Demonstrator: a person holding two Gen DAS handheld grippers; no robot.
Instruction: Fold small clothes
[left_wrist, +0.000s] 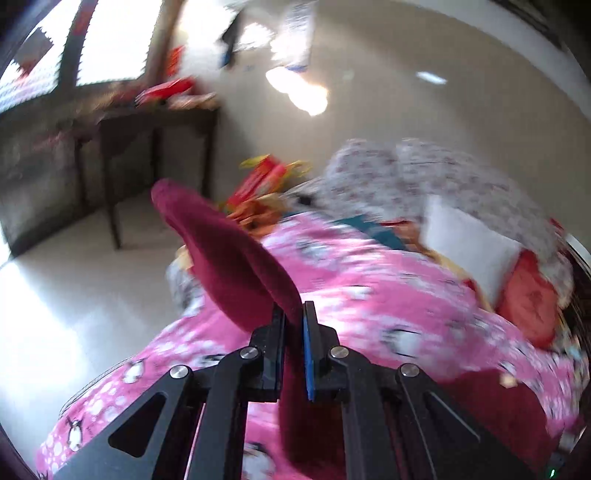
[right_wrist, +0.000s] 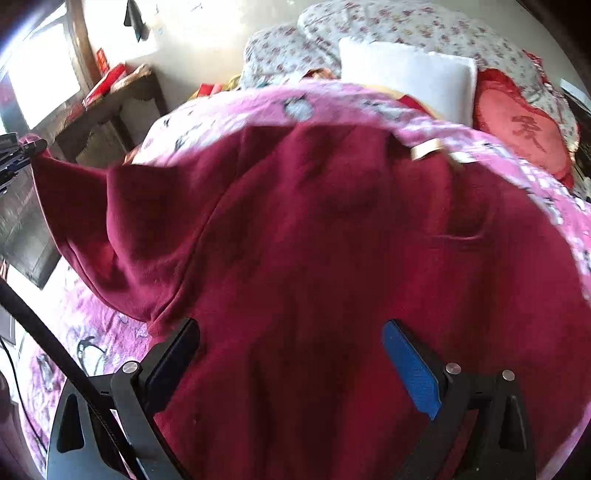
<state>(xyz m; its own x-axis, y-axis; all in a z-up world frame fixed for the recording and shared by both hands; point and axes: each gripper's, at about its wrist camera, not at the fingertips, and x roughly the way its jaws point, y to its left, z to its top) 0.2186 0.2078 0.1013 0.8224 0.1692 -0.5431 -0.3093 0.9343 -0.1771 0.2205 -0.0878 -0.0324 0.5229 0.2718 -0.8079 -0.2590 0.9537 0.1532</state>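
A: Bed's pink blanket (right_wrist: 207, 110) carries the maroon garment (right_wrist: 314, 240), spread centre. Pillows (right_wrist: 406, 70) at twelve, a dark table (left_wrist: 147, 122) at ten.

B: Grippers?

A: Left gripper (left_wrist: 293, 321) is clamped on a garment edge (left_wrist: 229, 251), lifted at nine. Right gripper (right_wrist: 291, 350) gapes wide over the cloth, gripping nothing.

B: Risk?

A: Probably the thin pinch slipping, or the unpinned cloth dragging and bunching.

Sunlit pale floor (left_wrist: 55, 295), bright window (left_wrist: 110, 40), dark, perhaps wooden, side table (left_wrist: 155, 122).
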